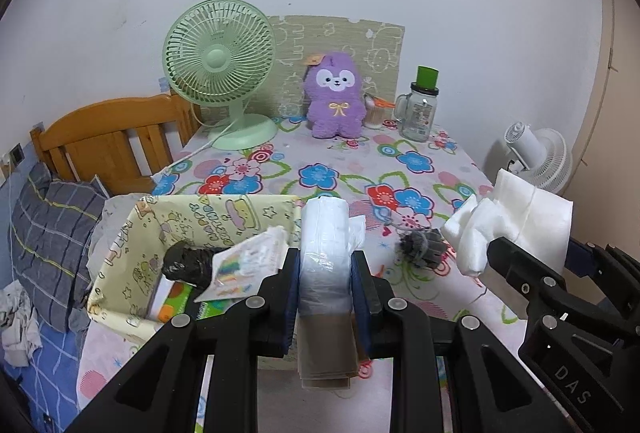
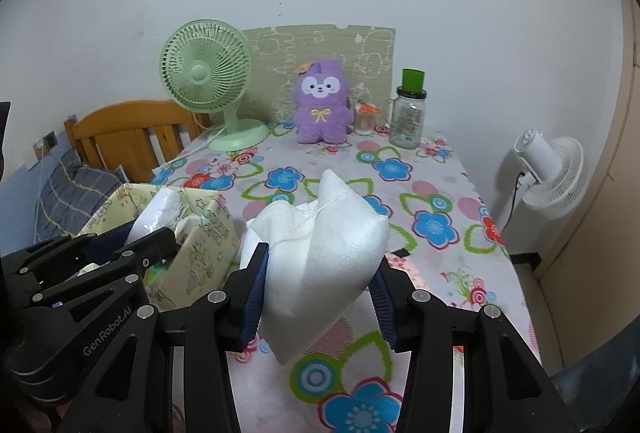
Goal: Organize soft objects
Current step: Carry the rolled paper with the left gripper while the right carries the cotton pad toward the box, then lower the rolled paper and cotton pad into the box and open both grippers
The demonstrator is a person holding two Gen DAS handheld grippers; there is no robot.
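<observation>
Judging by the yellow cartoon-print storage box (image 1: 132, 233) at near left, sorting is midway: one black crumpled bundle (image 1: 186, 265) and some packets already lie inside. Two soft items are in hand. The left gripper (image 1: 326, 273) pinches one white plastic-bag roll (image 1: 324, 253) beside the box; the right gripper (image 2: 318, 297) squeezes one white foam sheet (image 2: 320, 253) above the floral tablecloth (image 2: 420, 193). One dark grey fuzzy lump (image 1: 420, 245) waits near right.
</observation>
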